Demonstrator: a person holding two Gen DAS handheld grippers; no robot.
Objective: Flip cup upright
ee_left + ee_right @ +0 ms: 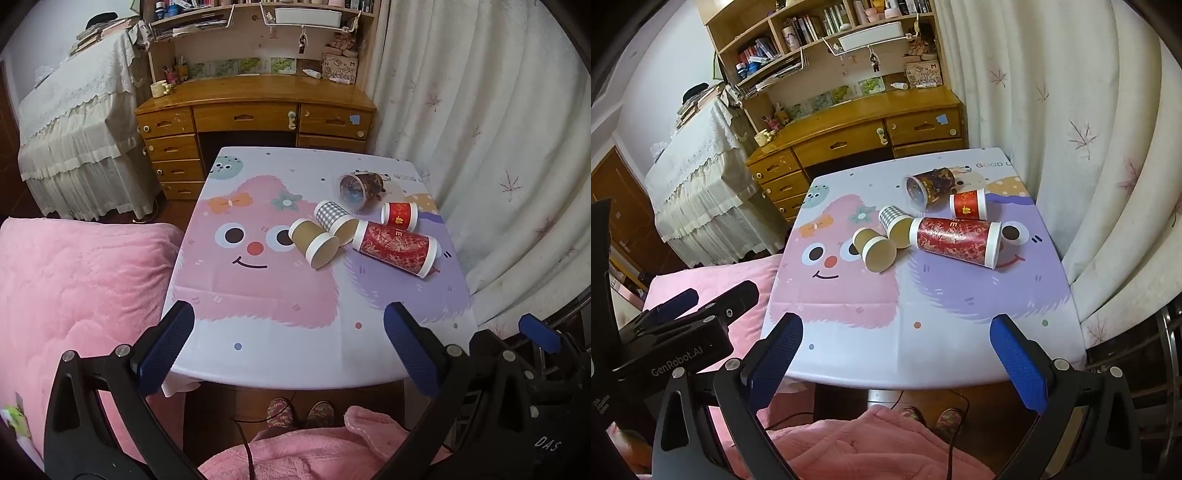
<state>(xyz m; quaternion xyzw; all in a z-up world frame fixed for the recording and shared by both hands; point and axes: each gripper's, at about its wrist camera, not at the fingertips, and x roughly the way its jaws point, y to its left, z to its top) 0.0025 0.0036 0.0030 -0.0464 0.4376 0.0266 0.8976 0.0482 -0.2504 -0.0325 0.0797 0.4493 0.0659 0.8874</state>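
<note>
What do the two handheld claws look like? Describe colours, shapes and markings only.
Both the left claw and the right claw have black triangular frames with silver rivets and blue textured finger pads. The left claw's body reads "GenRobot.AI" in white.

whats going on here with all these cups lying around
A person holds a gripper in each hand above the near edge of a small table. The left gripper and right gripper are both open and empty. Five paper cups lie on their sides in a cluster; the plain brown cup is nearest, beside the long red cup. None is upright yet.
</note>
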